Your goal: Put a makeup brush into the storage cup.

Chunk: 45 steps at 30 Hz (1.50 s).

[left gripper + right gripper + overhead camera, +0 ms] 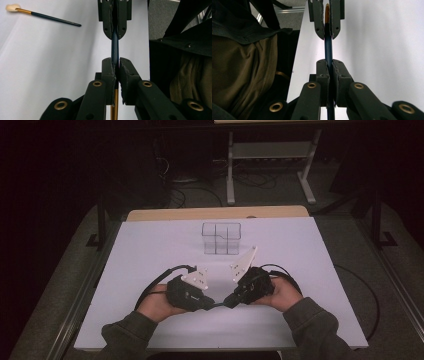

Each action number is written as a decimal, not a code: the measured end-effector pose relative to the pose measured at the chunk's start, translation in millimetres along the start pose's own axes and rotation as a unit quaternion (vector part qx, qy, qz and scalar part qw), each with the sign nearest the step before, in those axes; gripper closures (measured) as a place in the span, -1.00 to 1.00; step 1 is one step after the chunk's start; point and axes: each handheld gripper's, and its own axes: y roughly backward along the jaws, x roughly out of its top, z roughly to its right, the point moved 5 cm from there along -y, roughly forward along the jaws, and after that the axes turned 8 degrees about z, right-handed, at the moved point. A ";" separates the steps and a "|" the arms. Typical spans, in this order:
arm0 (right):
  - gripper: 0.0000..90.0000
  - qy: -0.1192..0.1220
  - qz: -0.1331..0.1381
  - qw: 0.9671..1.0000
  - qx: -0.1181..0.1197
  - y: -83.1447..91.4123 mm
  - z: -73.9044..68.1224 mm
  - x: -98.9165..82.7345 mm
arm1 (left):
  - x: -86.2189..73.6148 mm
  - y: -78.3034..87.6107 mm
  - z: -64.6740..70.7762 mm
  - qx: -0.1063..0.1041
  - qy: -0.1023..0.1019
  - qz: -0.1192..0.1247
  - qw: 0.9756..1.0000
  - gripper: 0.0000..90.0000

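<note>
Item: brush (115, 46), dark blue handle, gold band | Position: spans the gap between both grippers, tips facing | Left gripper (115, 68): clenched on brush near the gold band | Right gripper (330, 68): clamped on the blue handle | Also: second brush (43, 17) lying on table (150, 245), beyond left gripper, apart.

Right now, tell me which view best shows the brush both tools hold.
The left gripper view: the held brush's blue handle and gold ferrule run between both tools. The right gripper view shows the same shaft; the high view only a short dark stretch.
</note>
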 end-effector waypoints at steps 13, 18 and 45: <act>0.86 -0.004 0.044 0.999 -0.030 18.2 -5.1 -13.4 | -13.6 11.0 -3.7 0.008 0.021 0.011 1.000 0.71; 0.86 0.005 0.047 0.998 -0.029 18.3 -7.1 -13.8 | -13.4 10.8 -2.2 -0.010 0.018 0.009 1.000 0.82; 0.85 0.036 -0.043 0.998 -0.030 -2.7 -10.0 -5.7 | -14.4 8.4 2.3 -0.017 -0.008 -0.049 0.999 0.88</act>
